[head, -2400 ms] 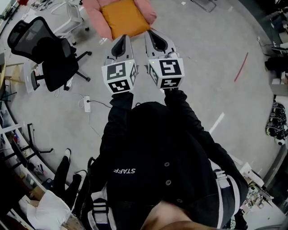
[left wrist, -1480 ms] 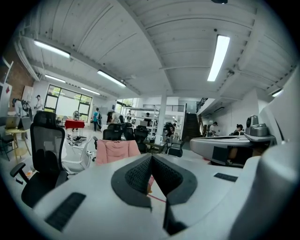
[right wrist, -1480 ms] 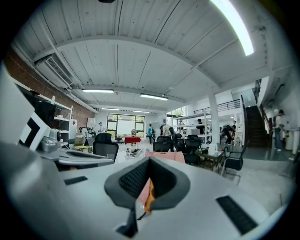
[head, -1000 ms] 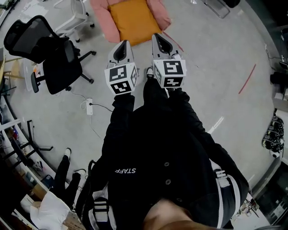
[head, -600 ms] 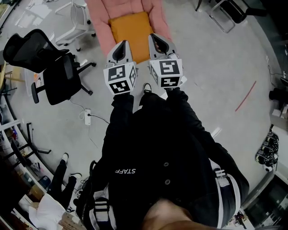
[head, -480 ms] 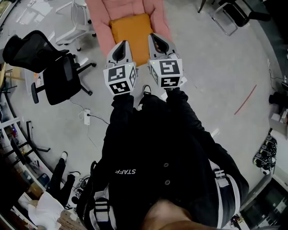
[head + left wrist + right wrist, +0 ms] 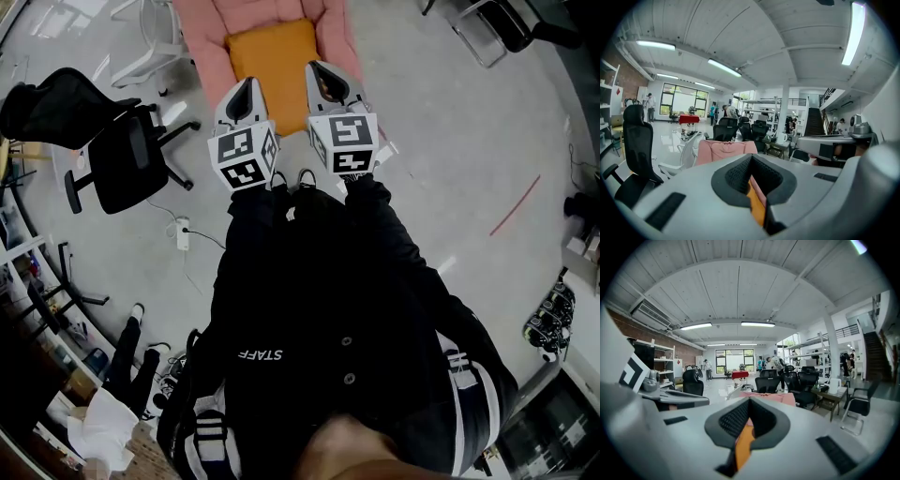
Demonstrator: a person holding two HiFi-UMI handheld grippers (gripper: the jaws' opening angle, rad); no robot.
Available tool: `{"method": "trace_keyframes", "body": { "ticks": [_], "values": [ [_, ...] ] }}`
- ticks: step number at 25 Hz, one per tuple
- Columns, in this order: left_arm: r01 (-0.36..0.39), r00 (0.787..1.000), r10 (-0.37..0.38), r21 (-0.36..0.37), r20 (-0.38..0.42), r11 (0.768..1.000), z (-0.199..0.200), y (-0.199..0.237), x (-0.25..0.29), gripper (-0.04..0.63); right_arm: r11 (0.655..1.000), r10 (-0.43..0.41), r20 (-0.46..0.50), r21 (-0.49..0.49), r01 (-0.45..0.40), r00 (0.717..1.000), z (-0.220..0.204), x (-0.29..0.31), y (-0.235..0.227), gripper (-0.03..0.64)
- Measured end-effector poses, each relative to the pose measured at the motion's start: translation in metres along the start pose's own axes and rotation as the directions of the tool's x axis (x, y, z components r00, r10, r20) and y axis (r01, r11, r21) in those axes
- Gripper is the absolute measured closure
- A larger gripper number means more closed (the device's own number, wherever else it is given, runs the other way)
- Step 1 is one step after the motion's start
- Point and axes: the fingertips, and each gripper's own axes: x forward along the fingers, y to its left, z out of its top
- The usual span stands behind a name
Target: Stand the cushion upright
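Left gripper (image 7: 246, 92) is held out from a black sleeve (image 7: 248, 230), just right of a black office chair (image 7: 122, 155) standing on the grey floor (image 7: 450, 122); its jaws are pressed together with nothing pinched between them. Ahead of its tip a pink armchair (image 7: 202, 42) is seen, and the orange cushion (image 7: 274, 49) is found lying flat on that chair's seat, with pink padding rising on either side of it. Through the narrow slit of the closed jaws in the left gripper view, a sliver of the orange cushion is glimpsed below the chair's pink back. The right gripper (image 7: 321, 75) is held just beside the left one, its tip set over the cushion's near right corner in the head view; its jaws are likewise pressed together and empty. Whether either tip touches the cushion cannot be told. Further right, a red line (image 7: 516, 204) is marked on the floor.
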Motion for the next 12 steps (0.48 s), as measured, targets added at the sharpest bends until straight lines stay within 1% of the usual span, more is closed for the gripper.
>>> {"method": "trace_keyframes", "body": {
  "ticks": [6, 12],
  "values": [
    [-0.012, 0.998, 0.011, -0.018, -0.064, 1.000, -0.019, 0.018, 0.026, 0.595, 1.000, 0.001, -0.039, 0.019, -0.001, 0.999, -0.014, 0.031, -0.004, 0.604],
    [-0.030, 0.992, 0.025, -0.039, -0.127, 0.999, -0.042, 0.047, 0.057, 0.595, 0.999, -0.005, -0.094, 0.038, 0.009, 0.996, -0.037, 0.072, -0.010, 0.604]
  ]
}}
